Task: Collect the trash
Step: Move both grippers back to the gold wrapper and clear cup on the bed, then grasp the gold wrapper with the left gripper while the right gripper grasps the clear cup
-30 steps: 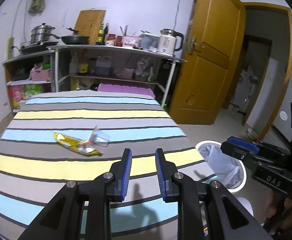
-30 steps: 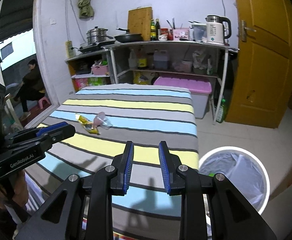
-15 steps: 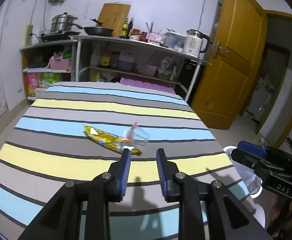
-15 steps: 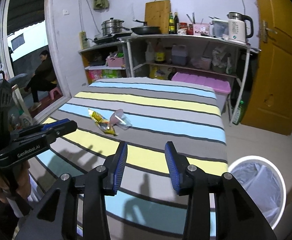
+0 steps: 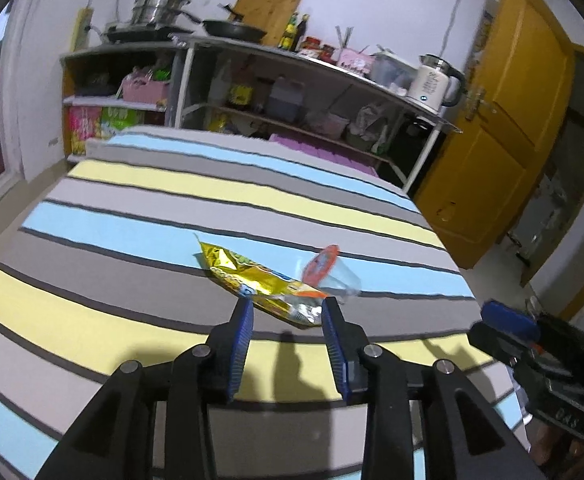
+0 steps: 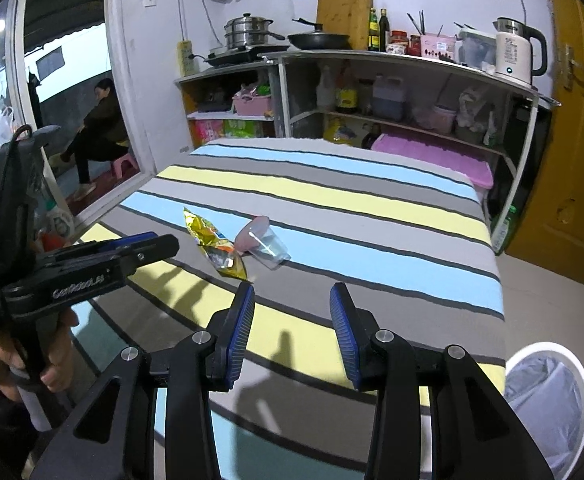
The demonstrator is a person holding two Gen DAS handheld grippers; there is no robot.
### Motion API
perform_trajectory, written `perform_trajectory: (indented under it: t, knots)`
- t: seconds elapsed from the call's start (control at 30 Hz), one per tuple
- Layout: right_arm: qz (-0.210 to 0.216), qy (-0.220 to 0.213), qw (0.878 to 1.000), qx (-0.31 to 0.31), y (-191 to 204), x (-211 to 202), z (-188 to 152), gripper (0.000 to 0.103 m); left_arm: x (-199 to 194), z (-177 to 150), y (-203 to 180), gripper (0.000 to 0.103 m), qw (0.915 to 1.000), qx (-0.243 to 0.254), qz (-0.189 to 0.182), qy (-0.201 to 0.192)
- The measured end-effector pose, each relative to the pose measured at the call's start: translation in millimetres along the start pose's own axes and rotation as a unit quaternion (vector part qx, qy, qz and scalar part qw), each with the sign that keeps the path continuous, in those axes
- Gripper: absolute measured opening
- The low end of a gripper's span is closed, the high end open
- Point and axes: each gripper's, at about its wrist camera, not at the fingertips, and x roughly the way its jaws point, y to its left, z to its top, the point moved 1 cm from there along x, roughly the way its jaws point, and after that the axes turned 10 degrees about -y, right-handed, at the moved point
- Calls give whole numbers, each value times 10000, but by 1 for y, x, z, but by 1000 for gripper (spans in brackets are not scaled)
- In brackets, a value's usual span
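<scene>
The fingers of the left gripper stand apart, blue ribbed pads facing each other, with nothing between them but the near tip of the yellow snack wrapper seen through the gap. Whether they touch the wrapper cannot be told. The right gripper also has its fingers spread wide and empty, hovering above the striped surface nearer its front edge, well short of the trash.

The wrapper lies flat on a grey stripe near the middle of the surface, its long axis running diagonally. Just beside it, touching or overlapping its far end, a clear plastic cup lies on its side; its pinkish-orange lid stands up at the mouth. From the right wrist camera the same pair appears ahead and left of the right gripper, the wrapper on the left and the cup on the right.

A white-rimmed bin lined with a pale bag stands on the floor past the surface's right front corner. Behind the surface, shelves carry pots, bottles and a white kettle, beside a yellow door.
</scene>
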Motion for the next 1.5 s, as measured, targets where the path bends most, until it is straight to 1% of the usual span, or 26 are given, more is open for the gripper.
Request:
perform_trajectory:
  t: [0.07, 0.13, 0.43, 0.5, 0.6, 0.7, 0.77, 0.8, 0.87, 0.9, 0.97, 1.07, 1.2, 1.27, 1.43, 1.5]
  knots:
    - [6, 47, 10000, 4, -2, 5, -1, 40, 11, 2, 8, 40, 9998, -187, 59, 53]
    - [8, 77, 10000, 5, -4, 11, -1, 41, 21, 4, 15, 42, 9992, -349, 149, 98]
    - [64, 147, 9999, 55, -11, 28, 1, 41, 65, 5, 26, 42, 9950, -714, 572, 406]
    - [74, 162, 9998, 59, -13, 31, 0, 41, 71, 5, 25, 42, 9945, -691, 664, 420]
    - [75, 186, 9998, 66, -14, 37, 1, 41, 78, 5, 18, 42, 9949, -452, 804, 408]
    - [95, 186, 9998, 72, -13, 41, 1, 41, 84, 6, 9, 49, 9953, -269, 834, 417]
    - [91, 208, 9997, 58, -13, 43, 0, 41, 86, 7, 8, 49, 9954, -182, 831, 439]
    - [77, 216, 9997, 45, -13, 45, 0, 41, 87, 7, 6, 48, 9955, -143, 822, 446]
    - [62, 226, 9997, 30, -13, 47, 0, 41, 87, 7, 6, 28, 9959, -116, 762, 475]
    - [61, 227, 9997, 22, -13, 48, 1, 41, 87, 7, 7, 26, 9961, -107, 728, 488]
    - [81, 217, 9997, -17, -13, 50, 3, 41, 85, 8, 8, 20, 9967, -93, 657, 477]
    - [135, 170, 9997, -98, -11, 54, 4, 41, 76, 8, 11, 17, 9976, -65, 557, 413]
    - [243, 171, 9989, -369, -2, 67, 6, 42, 59, 8, 16, 17, 9985, -39, 414, 342]
    - [278, 221, 9979, -541, 1, 74, 7, 46, 51, 10, 20, 17, 9988, -30, 397, 294]
    - [454, 345, 9950, -816, 7, 95, 10, 46, 34, 11, 34, 17, 9990, -156, 354, 208]
    - [529, 459, 9931, -946, 10, 105, 10, 46, 32, 10, 39, 17, 9989, -234, 330, 220]
